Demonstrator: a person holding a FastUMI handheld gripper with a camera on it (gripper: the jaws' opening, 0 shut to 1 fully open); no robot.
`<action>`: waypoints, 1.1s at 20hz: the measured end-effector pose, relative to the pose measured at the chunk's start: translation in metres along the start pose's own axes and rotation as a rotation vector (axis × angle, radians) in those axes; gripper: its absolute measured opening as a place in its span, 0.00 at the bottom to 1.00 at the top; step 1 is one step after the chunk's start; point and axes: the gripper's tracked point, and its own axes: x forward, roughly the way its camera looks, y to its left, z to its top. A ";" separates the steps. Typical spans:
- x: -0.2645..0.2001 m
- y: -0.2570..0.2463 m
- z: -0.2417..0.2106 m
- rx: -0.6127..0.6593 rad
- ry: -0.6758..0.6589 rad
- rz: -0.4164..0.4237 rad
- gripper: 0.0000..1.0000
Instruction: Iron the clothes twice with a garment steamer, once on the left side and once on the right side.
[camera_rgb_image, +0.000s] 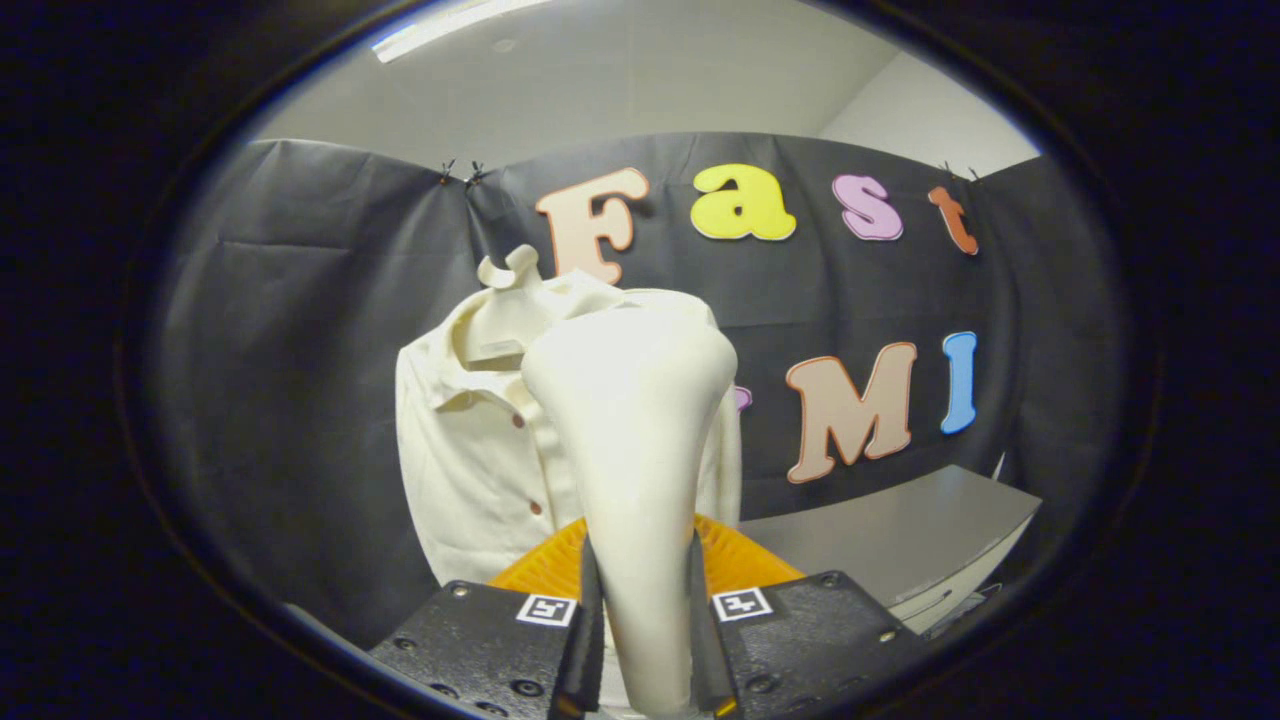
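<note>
A cream garment steamer (632, 440) stands upright between my fingers, its wide head rising above them. My gripper (645, 620) is shut on the steamer's narrow handle, both fingers pressing its sides. Beyond the steamer hangs a cream button-up shirt (470, 450) on a pale hanger (512, 270), in front of the black cloth wall. The steamer's head covers the shirt's right half; the collar and the left front with its brown buttons stay visible. The head seems a short way off the cloth, though I cannot tell whether they touch.
A grey table (900, 540) runs along the wall to the right of the shirt, with a pale drawer front below its edge. The black cloth wall (300, 400) closes in behind and to the left.
</note>
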 end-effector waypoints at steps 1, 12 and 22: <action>0.000 0.014 -0.001 -0.004 -0.004 0.008 0.35; 0.048 0.126 -0.040 -0.021 0.022 0.039 0.35; 0.112 0.172 -0.077 -0.020 0.084 -0.081 0.35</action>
